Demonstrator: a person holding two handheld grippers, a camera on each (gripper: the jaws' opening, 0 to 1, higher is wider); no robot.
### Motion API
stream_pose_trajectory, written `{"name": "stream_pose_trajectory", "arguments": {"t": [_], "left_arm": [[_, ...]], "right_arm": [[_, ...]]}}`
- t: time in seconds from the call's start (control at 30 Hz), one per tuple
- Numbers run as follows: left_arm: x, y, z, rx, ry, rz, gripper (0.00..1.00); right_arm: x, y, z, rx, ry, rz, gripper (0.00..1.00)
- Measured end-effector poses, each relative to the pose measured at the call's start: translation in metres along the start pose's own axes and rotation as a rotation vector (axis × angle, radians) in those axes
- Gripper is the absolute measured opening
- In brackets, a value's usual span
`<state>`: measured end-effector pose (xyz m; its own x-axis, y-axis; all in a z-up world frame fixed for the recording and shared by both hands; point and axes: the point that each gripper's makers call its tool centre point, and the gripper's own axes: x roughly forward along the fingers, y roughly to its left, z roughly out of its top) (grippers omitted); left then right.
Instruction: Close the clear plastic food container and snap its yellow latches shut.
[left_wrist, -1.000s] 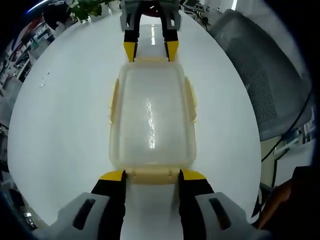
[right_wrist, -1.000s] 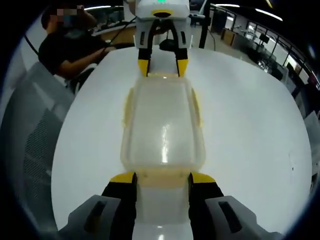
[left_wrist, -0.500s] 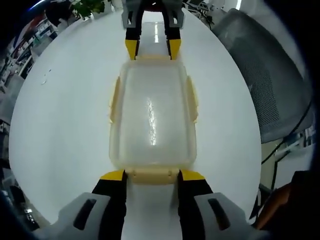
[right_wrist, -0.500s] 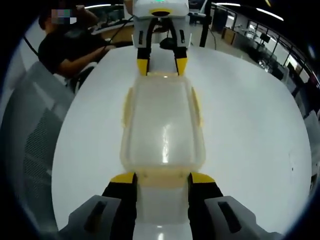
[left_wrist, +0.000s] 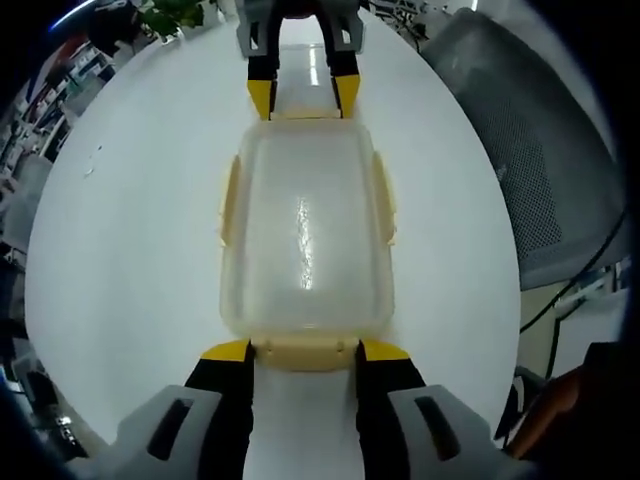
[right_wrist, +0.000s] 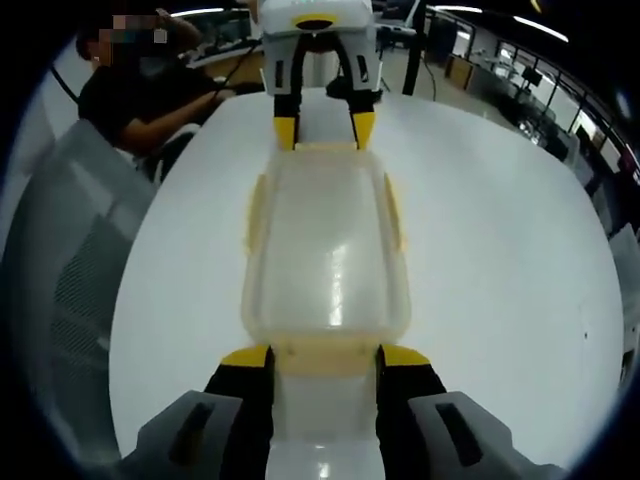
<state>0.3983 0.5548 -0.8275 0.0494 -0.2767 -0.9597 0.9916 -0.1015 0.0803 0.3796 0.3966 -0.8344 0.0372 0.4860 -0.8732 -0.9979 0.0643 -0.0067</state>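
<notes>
The left gripper (left_wrist: 304, 350) has black jaws with yellow tips on pale grey, slotted housings; the right gripper (right_wrist: 325, 357) is built the same: black jaws, yellow tips, grey slotted housings.

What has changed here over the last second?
Almost nothing. The container sits in the same spot on the white table, lid on. The left gripper and right gripper remain at its two short ends, fingers open beside the end latches.
</notes>
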Motion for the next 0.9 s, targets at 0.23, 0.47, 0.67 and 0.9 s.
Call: {"name": "stream_pose_trajectory", "arguments": {"t": [0.23,0.47,0.67,0.9], "left_arm": [[-0.014,-0.001,0.012,-0.015,-0.041,0.022,0.39],[-0.029,0.001,0.032,-0.027,-0.077,0.048,0.39],[-0.039,0.0,0.049,-0.034,-0.099,0.039,0.39],[-0.042,0.002,0.067,-0.021,-0.104,0.047,0.39]], "right_arm": [[-0.018,-0.002,0.001,-0.032,-0.011,-0.012,0.39],[-0.043,-0.004,-0.001,-0.069,-0.004,-0.032,0.39],[-0.061,-0.004,-0.007,-0.085,0.005,-0.026,0.39],[-0.076,-0.004,-0.017,-0.081,0.012,-0.03,0.39]]}}
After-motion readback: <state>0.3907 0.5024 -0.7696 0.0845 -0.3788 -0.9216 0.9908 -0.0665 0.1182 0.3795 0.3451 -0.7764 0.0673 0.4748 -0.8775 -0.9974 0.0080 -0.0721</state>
